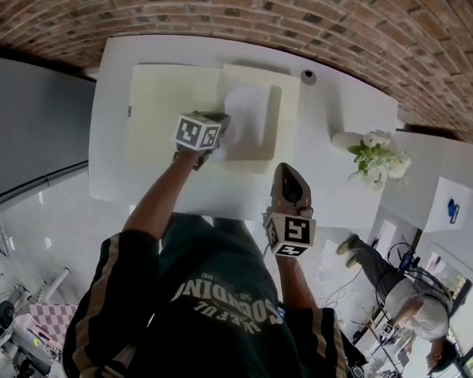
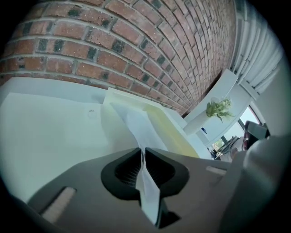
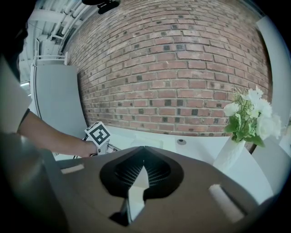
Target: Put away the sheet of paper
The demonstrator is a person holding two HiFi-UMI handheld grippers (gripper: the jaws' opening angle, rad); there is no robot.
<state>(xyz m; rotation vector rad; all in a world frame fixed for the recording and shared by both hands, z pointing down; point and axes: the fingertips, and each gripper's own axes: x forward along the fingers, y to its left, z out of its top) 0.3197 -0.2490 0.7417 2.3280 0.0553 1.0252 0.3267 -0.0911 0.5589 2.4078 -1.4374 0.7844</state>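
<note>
Over the table's [image 1: 335, 127] twelve-o'clock tray [image 1: 286, 97], the sheet of paper [image 1: 248, 114] is pinched by the left gripper [image 2: 142, 152], right gripper [image 3: 143, 154] pressed together; creasing against the rim is risked.

paper [image 1: 248, 118] on tray [image 1: 289, 105], flowers [image 1: 379, 156] at right

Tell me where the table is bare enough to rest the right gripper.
Widest bare patch: the table between the yellow tray and the flower vase, nearer than the small round object. A narrower strip follows the near edge, by the right gripper. Crowded: the middle, with the cream panel, tray and left gripper holding the sheet of paper.
</note>
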